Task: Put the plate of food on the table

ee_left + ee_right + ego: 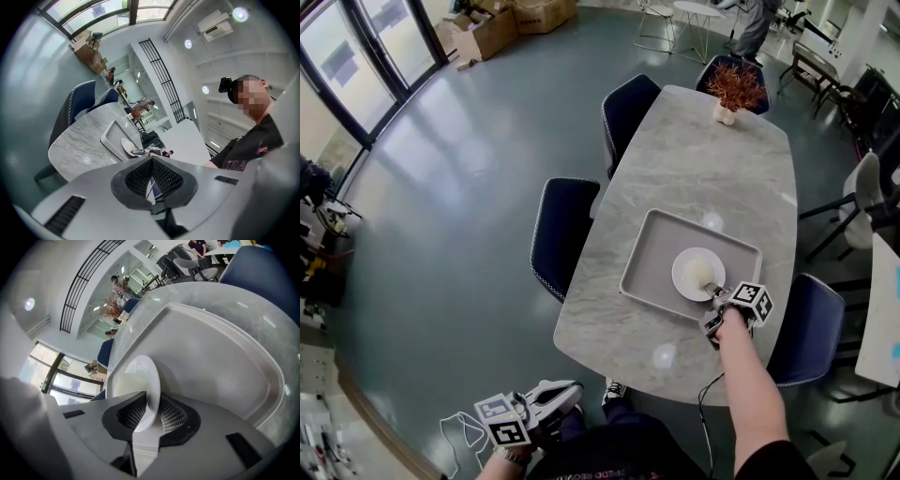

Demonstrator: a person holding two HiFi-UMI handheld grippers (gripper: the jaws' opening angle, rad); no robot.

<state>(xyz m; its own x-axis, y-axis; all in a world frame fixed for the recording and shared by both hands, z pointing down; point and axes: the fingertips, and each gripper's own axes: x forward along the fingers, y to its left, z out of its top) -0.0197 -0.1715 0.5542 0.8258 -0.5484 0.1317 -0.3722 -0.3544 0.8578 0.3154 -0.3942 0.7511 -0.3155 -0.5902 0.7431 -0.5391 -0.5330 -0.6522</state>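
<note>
Desk point(675, 169): pale marble top, long, with rounded ends. Tray point(652, 253): 1, grey, rectangular, lying toward the near end of the desk, closer to its right edge. Plate point(694, 272): 1, white, round, in the right half of the tray, with a pale yellowish patch on it. Right tongs point(713, 296): closed on the plate's near rim, which sits between the 2 black pads point(129, 414). Left tongs point(572, 389): held low, off the desk's near end, tips together with nothing between them. Plant point(733, 89): 1, reddish, in a small pot at the far end. Chairs point(562, 234): dark blue, along both long edges.
</note>
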